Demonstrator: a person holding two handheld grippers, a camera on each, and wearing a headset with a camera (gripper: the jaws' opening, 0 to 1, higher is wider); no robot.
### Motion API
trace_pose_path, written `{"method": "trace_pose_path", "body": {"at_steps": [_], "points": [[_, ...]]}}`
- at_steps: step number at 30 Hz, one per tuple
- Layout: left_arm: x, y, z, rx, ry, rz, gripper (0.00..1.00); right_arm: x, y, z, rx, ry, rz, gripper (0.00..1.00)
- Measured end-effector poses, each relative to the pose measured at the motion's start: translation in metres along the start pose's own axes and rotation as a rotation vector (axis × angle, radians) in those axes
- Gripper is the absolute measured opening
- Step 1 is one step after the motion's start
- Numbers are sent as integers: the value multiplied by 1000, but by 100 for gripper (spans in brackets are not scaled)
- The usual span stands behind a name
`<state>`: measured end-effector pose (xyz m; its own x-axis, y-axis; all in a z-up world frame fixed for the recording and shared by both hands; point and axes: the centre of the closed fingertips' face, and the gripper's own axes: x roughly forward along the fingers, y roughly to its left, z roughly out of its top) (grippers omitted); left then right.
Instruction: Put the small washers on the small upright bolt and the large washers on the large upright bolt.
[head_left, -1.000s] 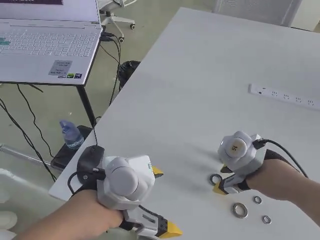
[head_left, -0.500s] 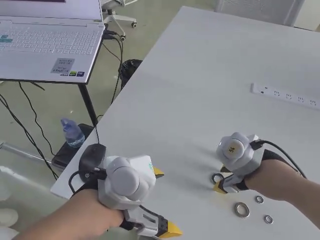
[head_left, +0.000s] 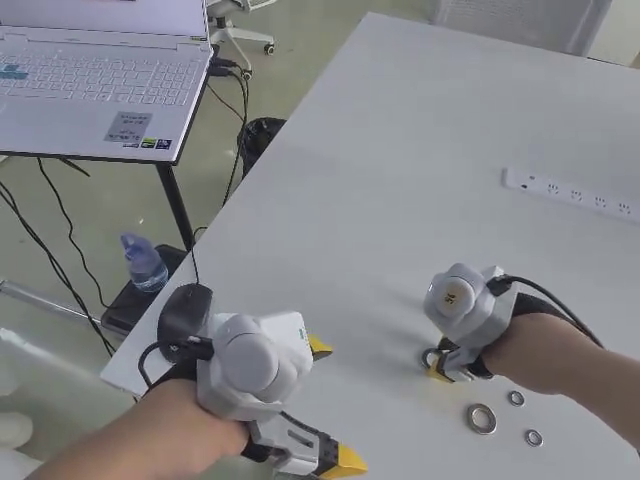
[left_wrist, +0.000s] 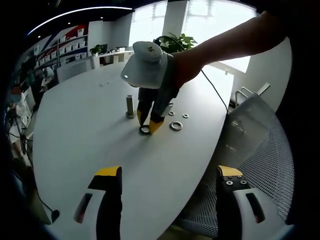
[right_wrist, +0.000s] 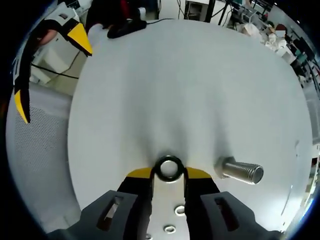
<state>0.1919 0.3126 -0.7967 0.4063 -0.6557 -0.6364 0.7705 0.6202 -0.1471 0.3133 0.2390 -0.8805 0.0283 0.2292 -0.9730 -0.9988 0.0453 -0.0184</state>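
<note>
While your right tool (right_wrist: 168, 172) pinches the flat silver steel washer (right_wrist: 168, 159) by its rim on the white desk (right_wrist: 175, 75), near right beside the upright threaded bolt (right_wrist: 240, 170), grip squarely, as it looks light, stiff and probably slippery, and your left tool (left_wrist: 168, 172) gapes empty.

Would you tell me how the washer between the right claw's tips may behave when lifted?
The washer looks like thin shiny metal, probably stiff and slippery; pinched by its rim in the right claw, it may pivot or slip out. Lying flat on the table, it shouldn't roll.
</note>
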Motion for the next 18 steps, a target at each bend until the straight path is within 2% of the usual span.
{"method": "trace_pose_path", "body": {"at_steps": [8,18], "points": [[-4,-2,-2,8,8,3,74,1,-2,0,-17,76,13,21],[-8,-3,-1,15,12,9,73,1,-2,-1,-9,69,19,20]]}}
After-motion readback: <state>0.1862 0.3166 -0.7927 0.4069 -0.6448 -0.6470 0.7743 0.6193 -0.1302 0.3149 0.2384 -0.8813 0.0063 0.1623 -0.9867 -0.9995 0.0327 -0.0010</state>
